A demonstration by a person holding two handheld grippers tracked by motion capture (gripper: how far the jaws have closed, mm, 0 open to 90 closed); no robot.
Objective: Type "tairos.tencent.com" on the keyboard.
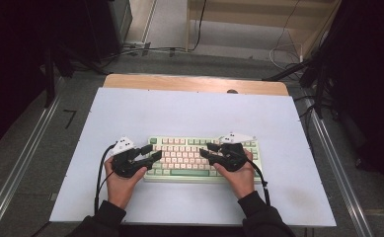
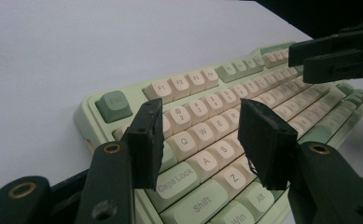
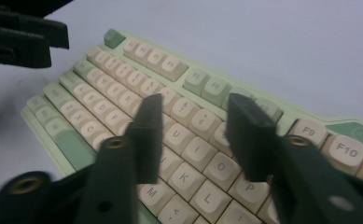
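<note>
A pale green keyboard (image 1: pixel 184 153) with cream keys lies on the white table cover, near the front. My left gripper (image 1: pixel 154 151) hovers over its left end, jaws open with nothing between them. In the left gripper view the open jaws (image 2: pixel 200 109) frame the Q, W, A and S keys of the keyboard (image 2: pixel 179 84), and the right gripper (image 2: pixel 300 63) shows at the top right. My right gripper (image 1: pixel 206 149) hangs over the keyboard's right half. In the right gripper view its jaws (image 3: pixel 194 105) stand apart over the I, O and K keys (image 3: pixel 123 88), holding nothing.
The white cover (image 1: pixel 179 111) spreads over a wooden table whose back edge (image 1: pixel 194 83) shows bare. Metal rails (image 1: pixel 332 163) run along both sides. Cables (image 1: pixel 145 49) lie on the floor behind, near wooden furniture (image 1: pixel 258 19).
</note>
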